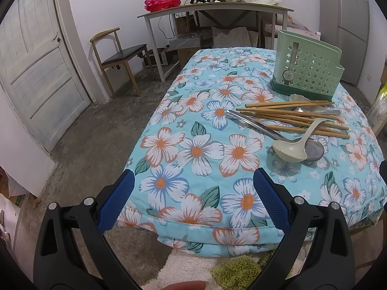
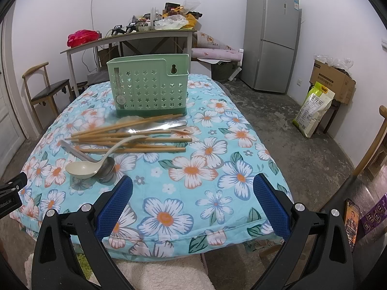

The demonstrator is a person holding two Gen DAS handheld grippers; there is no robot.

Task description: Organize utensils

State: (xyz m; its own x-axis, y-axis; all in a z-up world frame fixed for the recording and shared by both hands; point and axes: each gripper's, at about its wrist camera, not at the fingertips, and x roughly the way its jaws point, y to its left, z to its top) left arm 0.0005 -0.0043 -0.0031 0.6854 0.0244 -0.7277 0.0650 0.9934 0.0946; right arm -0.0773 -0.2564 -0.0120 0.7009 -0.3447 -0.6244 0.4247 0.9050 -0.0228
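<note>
A green star-holed utensil basket (image 1: 307,70) (image 2: 148,87) stands upright on the floral cloth. In front of it lies a heap of wooden chopsticks (image 1: 292,118) (image 2: 130,140), mixed with a cream ladle (image 1: 292,148) (image 2: 84,168), a metal ladle (image 1: 313,151) (image 2: 106,168) and other spoons (image 2: 169,126). My left gripper (image 1: 193,193) is open and holds nothing, hovering over the table's near edge, left of the heap. My right gripper (image 2: 193,195) is open too, near the front edge, right of the ladles. The left gripper's body (image 2: 9,193) shows at the right wrist view's left edge.
The floral cloth (image 1: 193,149) (image 2: 205,169) covers the table. Behind stand a cluttered desk (image 1: 217,12) (image 2: 125,38), a wooden chair (image 1: 118,58) and a white door (image 1: 36,72). A fridge (image 2: 271,38), a cardboard box (image 2: 331,79) and a sack (image 2: 314,111) are at the right.
</note>
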